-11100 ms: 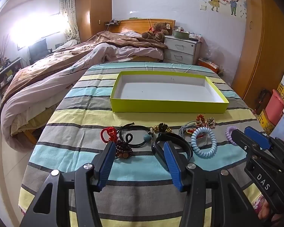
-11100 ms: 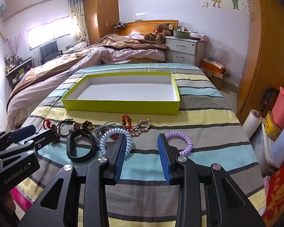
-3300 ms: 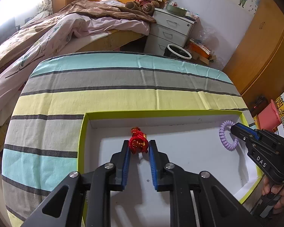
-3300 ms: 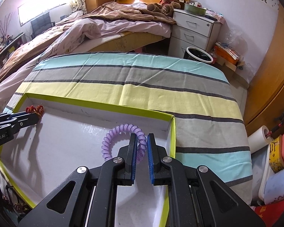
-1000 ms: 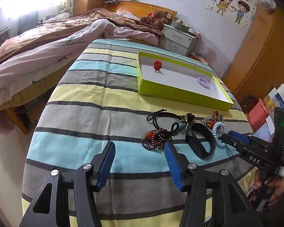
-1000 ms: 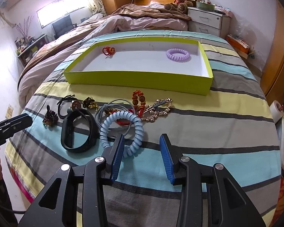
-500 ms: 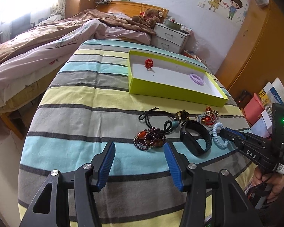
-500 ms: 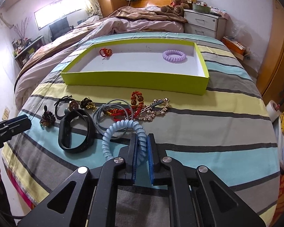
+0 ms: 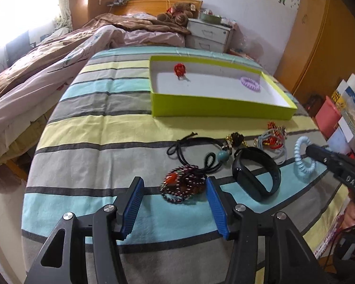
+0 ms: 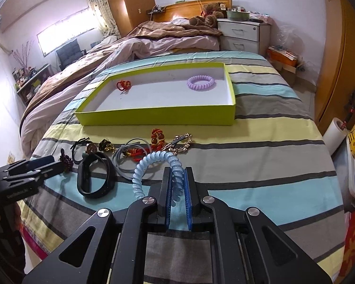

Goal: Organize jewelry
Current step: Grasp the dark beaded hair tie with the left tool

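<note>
A lime-green box (image 9: 215, 110) (image 10: 153, 118) on the striped bed holds a red knot ornament (image 9: 179, 69) (image 10: 123, 85) and a purple coil hair tie (image 9: 249, 84) (image 10: 201, 82). My left gripper (image 9: 175, 189) is open, its jaws on either side of a dark beaded bracelet (image 9: 183, 187). My right gripper (image 10: 177, 184) is shut on a light blue coil hair tie (image 10: 153, 165) (image 9: 304, 158), lifted slightly off the bed. It also shows in the left wrist view at the right (image 9: 319, 153). The left gripper shows at the left of the right wrist view (image 10: 42, 163).
On the bed lie a black wristband (image 9: 255, 172) (image 10: 94, 177), a black cord with a teal bead (image 9: 201, 149), a gold-black charm (image 9: 235, 139), grey and red bands (image 9: 271, 142) (image 10: 132, 151) and a gold chain (image 10: 179, 142). Boxes stand at the right bedside (image 9: 343, 113).
My right gripper has closed on the blue coil hair tie and raised it a little. My left gripper has moved forward so that its open jaws flank the beaded bracelet.
</note>
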The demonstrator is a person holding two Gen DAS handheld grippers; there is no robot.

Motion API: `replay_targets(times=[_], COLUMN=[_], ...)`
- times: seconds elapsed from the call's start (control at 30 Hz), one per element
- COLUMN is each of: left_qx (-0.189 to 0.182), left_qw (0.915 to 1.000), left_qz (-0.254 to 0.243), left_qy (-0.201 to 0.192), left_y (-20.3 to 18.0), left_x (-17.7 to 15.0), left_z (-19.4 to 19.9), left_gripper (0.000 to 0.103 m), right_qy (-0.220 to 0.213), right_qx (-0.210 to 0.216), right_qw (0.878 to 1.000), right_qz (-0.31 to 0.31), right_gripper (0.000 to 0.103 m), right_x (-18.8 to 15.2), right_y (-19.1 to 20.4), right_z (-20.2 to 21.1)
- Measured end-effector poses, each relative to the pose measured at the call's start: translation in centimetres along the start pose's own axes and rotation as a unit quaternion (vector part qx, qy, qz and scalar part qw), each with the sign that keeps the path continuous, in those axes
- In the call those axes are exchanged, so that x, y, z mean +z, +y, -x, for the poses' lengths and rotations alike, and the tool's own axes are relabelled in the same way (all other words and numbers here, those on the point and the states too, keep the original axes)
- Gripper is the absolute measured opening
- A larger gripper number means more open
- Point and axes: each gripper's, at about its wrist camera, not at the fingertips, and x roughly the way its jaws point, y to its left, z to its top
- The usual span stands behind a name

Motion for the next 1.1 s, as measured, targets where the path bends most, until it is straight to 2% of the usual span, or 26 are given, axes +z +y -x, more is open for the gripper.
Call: replay_targets(times=[0.4,0.5,0.53,0.67,1.1], left_qx=[0.027,0.030,0.033,0.037,0.035], left_qw=[0.9995,0.9994,0.9993,0.9992,0.9993], left_qz=[-0.018,-0.018,-0.017,-0.016,-0.006], left_qy=[0.002,0.000,0.000,0.001,-0.011], left_y=[-1.1,-1.1,-1.0,-0.8,-0.6], left_x=[0.6,0.5,0.5,0.4,0.3], left_z=[-1.1,-0.9,-0.9,-0.6,0.5], left_gripper=[0.053,0.049,0.043,0.032,0.029], right_qy=[-0.004,-0.003,-0.003,-0.002,-0.011], right_qx=[0.008,0.009,0.009,0.012,0.013], right_qw=[1.000,1.000,1.000,1.000,1.000], right_qz=[0.001,0.000,0.000,0.000,-0.004], right_gripper=[0.010,0.010,0.010,0.010,0.010], right_x=[0.0,0.0,0.0,0.1,0.4], right_y=[0.2,0.2,0.2,0.1,-0.1], right_z=[0.0,0.0,0.0,-0.1,0.4])
